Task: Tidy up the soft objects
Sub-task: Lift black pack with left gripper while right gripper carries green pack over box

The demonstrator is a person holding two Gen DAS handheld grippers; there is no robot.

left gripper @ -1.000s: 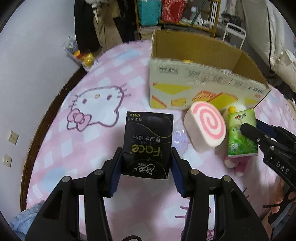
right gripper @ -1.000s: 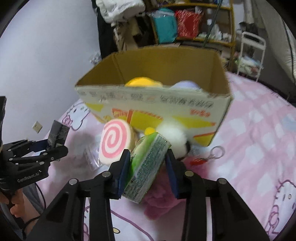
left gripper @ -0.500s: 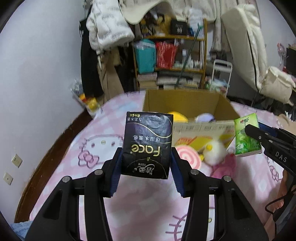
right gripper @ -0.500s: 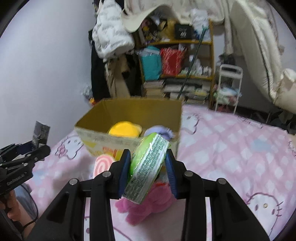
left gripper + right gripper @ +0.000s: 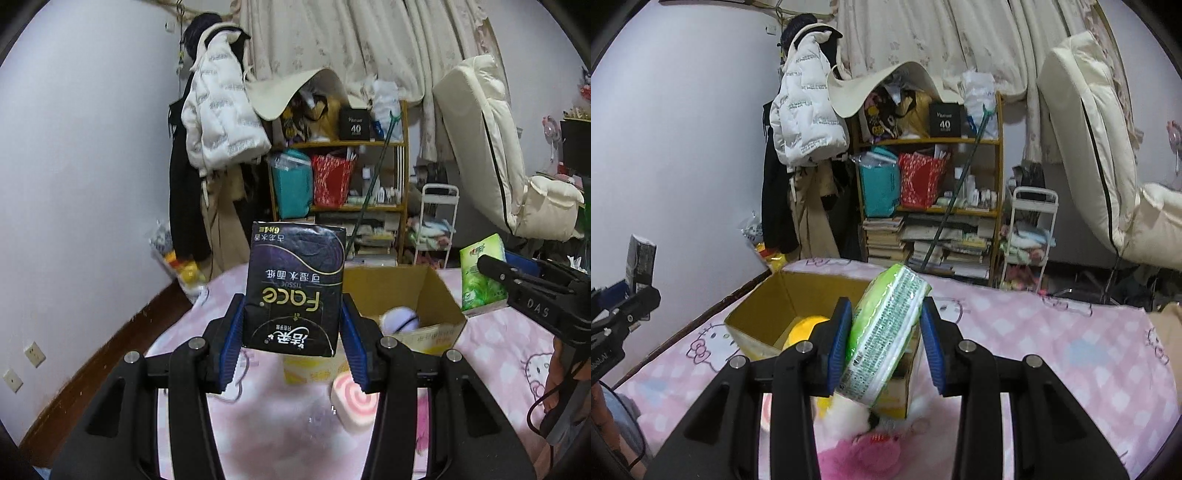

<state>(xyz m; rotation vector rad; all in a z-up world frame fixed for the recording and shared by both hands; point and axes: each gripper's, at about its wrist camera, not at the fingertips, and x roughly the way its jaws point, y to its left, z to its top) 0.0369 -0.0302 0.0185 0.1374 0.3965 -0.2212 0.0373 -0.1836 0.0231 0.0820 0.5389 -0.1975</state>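
Observation:
My left gripper (image 5: 293, 347) is shut on a black tissue pack (image 5: 295, 288) and holds it upright, high above the bed, in front of the open cardboard box (image 5: 439, 295). My right gripper (image 5: 884, 350) is shut on a green tissue pack (image 5: 884, 336), tilted, raised over the near side of the cardboard box (image 5: 753, 328). The green pack also shows in the left wrist view (image 5: 480, 273), in the right gripper (image 5: 491, 273). A purple plush (image 5: 400, 319) and a yellow plush (image 5: 803, 330) lie in the box.
A pink swirl cushion (image 5: 352, 400) lies on the pink Hello Kitty bed cover (image 5: 1052, 350) in front of the box, with a white and pink plush toy (image 5: 864, 439) beside it. A cluttered shelf (image 5: 931, 192), hanging coats (image 5: 801, 122) and a white mattress (image 5: 1097, 147) stand behind the bed.
Both grippers have lifted their tissue packs up from the bed. The views have tilted up, so the box sits lower in frame and the room behind shows.

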